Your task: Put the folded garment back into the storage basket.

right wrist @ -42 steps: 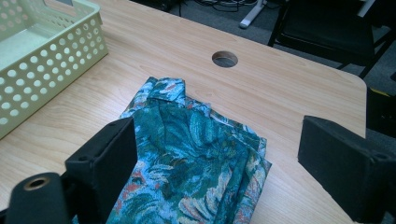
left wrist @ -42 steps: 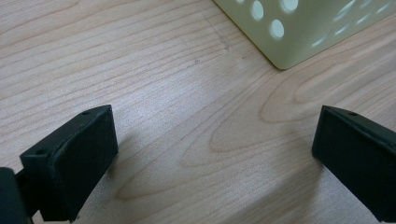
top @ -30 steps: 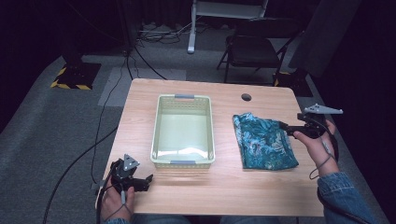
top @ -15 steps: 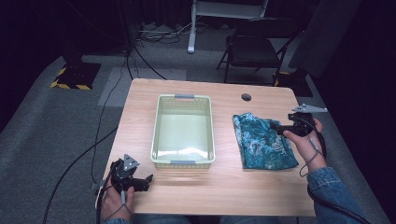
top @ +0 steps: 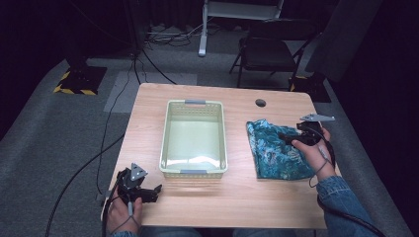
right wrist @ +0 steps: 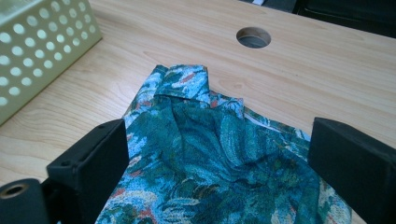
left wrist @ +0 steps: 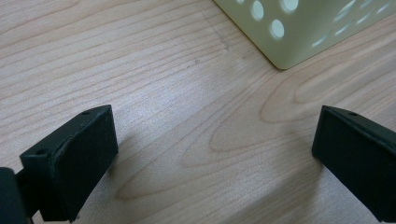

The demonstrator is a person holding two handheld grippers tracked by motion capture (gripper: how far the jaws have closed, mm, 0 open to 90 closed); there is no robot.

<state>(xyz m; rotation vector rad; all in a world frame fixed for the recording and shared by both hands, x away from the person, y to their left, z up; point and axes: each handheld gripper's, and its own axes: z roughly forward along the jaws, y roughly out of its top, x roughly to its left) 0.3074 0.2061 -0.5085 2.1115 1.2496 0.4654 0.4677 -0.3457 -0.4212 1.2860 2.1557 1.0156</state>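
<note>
Left gripper: at the table's near left corner, jaws spread wide over bare wood, holding nothing.
Table: light wood.
Right gripper: jaws wide apart, low over the cloth's far right part, gripping nothing.
Cloth: blue-green patterned, crumpled flat on the table's right side, just right of the basket.
Basket: pale green, perforated, mid-table.
Hole: in the tabletop beyond the cloth.

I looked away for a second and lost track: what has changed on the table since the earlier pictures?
The right gripper moved in from the table's right edge over the teal patterned cloth; its jaws stand open above the fabric, gripping nothing yet. The left gripper stayed open at the near left corner. The cloth and the pale green basket lie as before.
</note>
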